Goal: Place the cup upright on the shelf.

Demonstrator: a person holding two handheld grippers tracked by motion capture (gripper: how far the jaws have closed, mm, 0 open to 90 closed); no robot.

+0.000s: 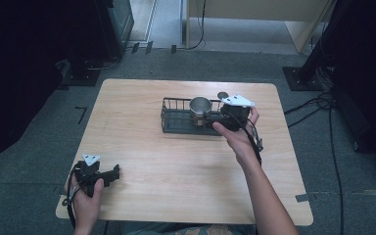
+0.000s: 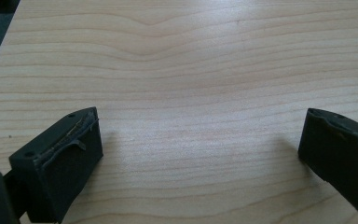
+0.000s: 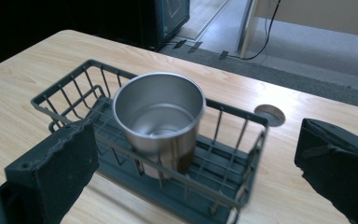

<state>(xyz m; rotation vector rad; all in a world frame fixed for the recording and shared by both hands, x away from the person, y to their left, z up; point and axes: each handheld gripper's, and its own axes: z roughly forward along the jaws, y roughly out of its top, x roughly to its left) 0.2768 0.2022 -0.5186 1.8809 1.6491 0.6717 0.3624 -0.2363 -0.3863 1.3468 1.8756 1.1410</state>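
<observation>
A shiny steel cup (image 1: pixel 200 106) (image 3: pixel 161 116) stands upright in the right half of a dark wire basket (image 1: pixel 172 121) (image 3: pixel 70 86) at the back middle of the wooden table. My right gripper (image 1: pixel 210 118) (image 3: pixel 199 140) hovers at the basket's right front corner. Its jaws are spread wide, pointing at the cup, and nothing is touching them. My left gripper (image 1: pixel 111 175) (image 2: pixel 200 149) rests low over the table's near left corner, open, with only bare wood between its jaws.
A round grommet hole (image 1: pixel 223 95) (image 3: pixel 269 114) sits in the tabletop just behind the basket's right end. Bare wood (image 1: pixel 176 161) lies between the basket and the near edge. Cables (image 1: pixel 323 105) and a stand base (image 1: pixel 301 78) are on the floor at right.
</observation>
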